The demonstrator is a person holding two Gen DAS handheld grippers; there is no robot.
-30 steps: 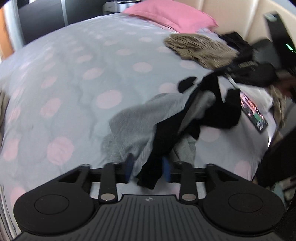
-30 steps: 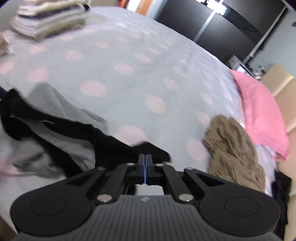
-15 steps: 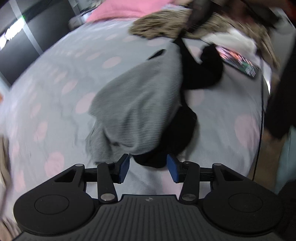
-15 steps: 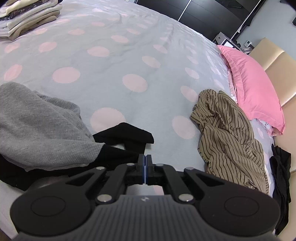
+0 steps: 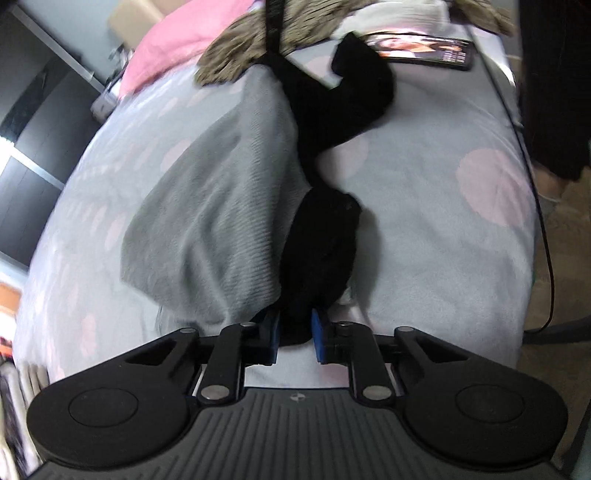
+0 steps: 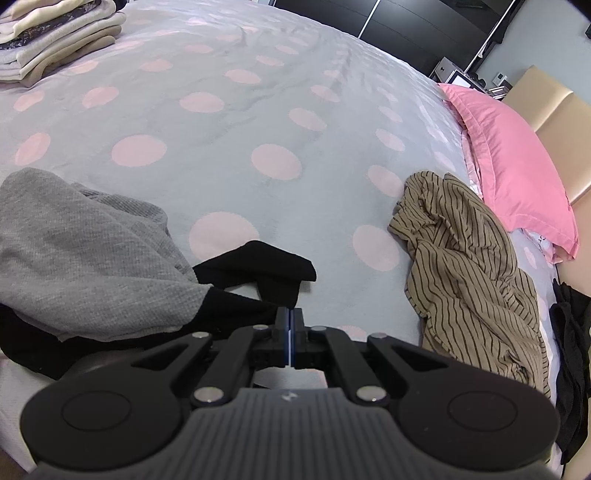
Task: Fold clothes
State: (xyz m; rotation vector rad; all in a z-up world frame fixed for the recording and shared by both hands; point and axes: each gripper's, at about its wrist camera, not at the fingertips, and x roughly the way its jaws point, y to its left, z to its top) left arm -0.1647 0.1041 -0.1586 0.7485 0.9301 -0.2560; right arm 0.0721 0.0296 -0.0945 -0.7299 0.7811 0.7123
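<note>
A grey and black garment lies crumpled on the dotted bedspread [image 5: 443, 229]. Its grey part [image 5: 221, 206] spreads left and its black part [image 5: 321, 240] runs down the middle. My left gripper [image 5: 295, 334] is low over the near end, jaws closing, with the black cloth filling the gap between the blue pads. From the far end a taut black strip [image 5: 273, 29] rises out of view. In the right wrist view the same grey cloth [image 6: 85, 258] and black cloth [image 6: 258, 266] lie left of my right gripper [image 6: 290, 325], which is shut with the black edge reaching its tips.
A brown striped garment [image 6: 461, 277] lies crumpled to the right, beside a pink pillow [image 6: 517, 166]. Folded clothes [image 6: 55, 33] are stacked at the far left corner. A phone [image 5: 424, 50] lies near the bed edge, where a cable [image 5: 546, 240] hangs. Dark clothing [image 6: 569, 350] sits at the right.
My left gripper rolled and came down onto the near end of the garment, and its jaws narrowed around the black cloth. The right gripper stayed shut and hardly moved.
</note>
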